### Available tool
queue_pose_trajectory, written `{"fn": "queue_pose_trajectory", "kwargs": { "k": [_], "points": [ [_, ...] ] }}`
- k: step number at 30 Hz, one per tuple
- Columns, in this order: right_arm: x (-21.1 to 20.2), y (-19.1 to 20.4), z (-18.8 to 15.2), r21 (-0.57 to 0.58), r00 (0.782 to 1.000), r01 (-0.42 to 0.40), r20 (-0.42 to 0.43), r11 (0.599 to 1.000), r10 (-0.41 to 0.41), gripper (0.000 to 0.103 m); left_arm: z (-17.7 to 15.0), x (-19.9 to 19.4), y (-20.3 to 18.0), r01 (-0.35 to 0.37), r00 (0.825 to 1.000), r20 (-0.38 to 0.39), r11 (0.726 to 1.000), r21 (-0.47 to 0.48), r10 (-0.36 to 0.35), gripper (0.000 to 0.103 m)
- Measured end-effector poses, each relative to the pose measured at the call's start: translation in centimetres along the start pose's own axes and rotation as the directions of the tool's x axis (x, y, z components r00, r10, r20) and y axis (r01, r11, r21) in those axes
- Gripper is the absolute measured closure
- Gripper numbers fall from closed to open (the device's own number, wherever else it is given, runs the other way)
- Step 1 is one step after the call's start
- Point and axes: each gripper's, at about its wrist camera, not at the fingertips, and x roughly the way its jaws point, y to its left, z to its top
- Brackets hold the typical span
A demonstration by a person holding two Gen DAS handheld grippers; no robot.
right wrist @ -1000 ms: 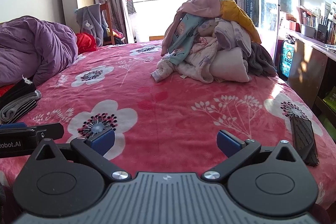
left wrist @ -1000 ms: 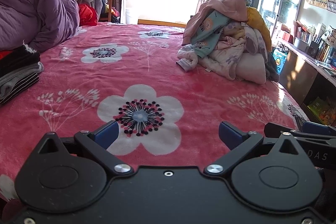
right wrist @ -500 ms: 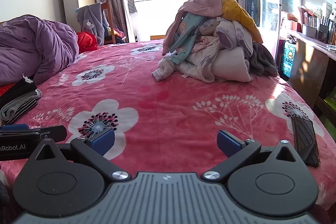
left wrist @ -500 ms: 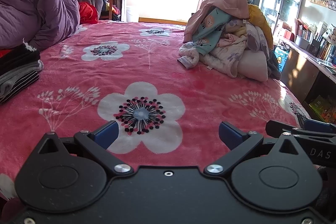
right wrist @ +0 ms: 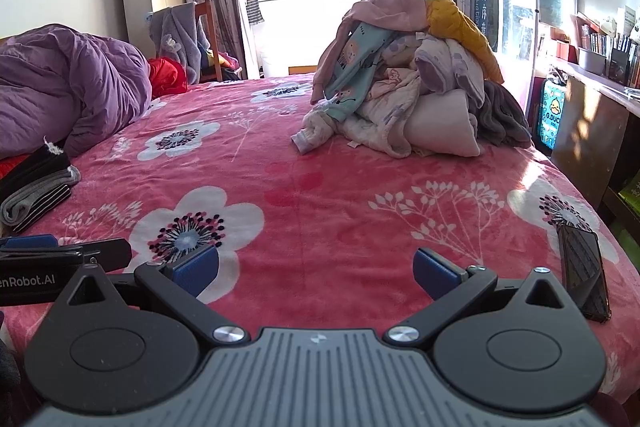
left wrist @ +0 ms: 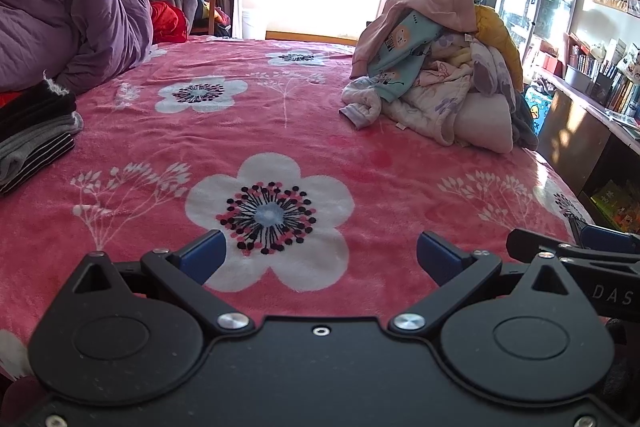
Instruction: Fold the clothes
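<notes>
A heap of unfolded clothes (left wrist: 440, 67) (right wrist: 404, 75) in pink, teal, yellow and lilac lies on the far right of the pink flowered bed cover (left wrist: 280, 131) (right wrist: 320, 187). A stack of folded dark and striped clothes (left wrist: 32, 135) (right wrist: 36, 187) rests at the left edge. My left gripper (left wrist: 320, 257) hovers open over the near part of the bed, nothing between its blue pads. My right gripper (right wrist: 316, 273) is open and empty too, just to the right of the left one, whose fingers show at the left edge (right wrist: 60, 251).
A purple duvet (left wrist: 68, 11) is bunched at the far left. A dark phone (right wrist: 582, 271) lies near the bed's right edge. Shelves with books (left wrist: 600, 75) line the right wall. A chair draped with grey cloth (right wrist: 180, 39) stands by the window.
Both grippers have edged forward toward the clothes heap, which looks slightly larger. Their jaws stay open.
</notes>
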Motion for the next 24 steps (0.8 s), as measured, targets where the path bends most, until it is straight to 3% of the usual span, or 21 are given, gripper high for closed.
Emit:
{"fn": "queue_pose_trajectory", "kwargs": {
  "k": [24],
  "points": [
    [2.9,-1.1,-0.1,0.024,1.000,-0.013,-0.025,1.000,0.014,0.000,-0.6,2.8,0.0,0.010,1.000,-0.025,1.000,0.000,-0.010,0.000]
  ]
}}
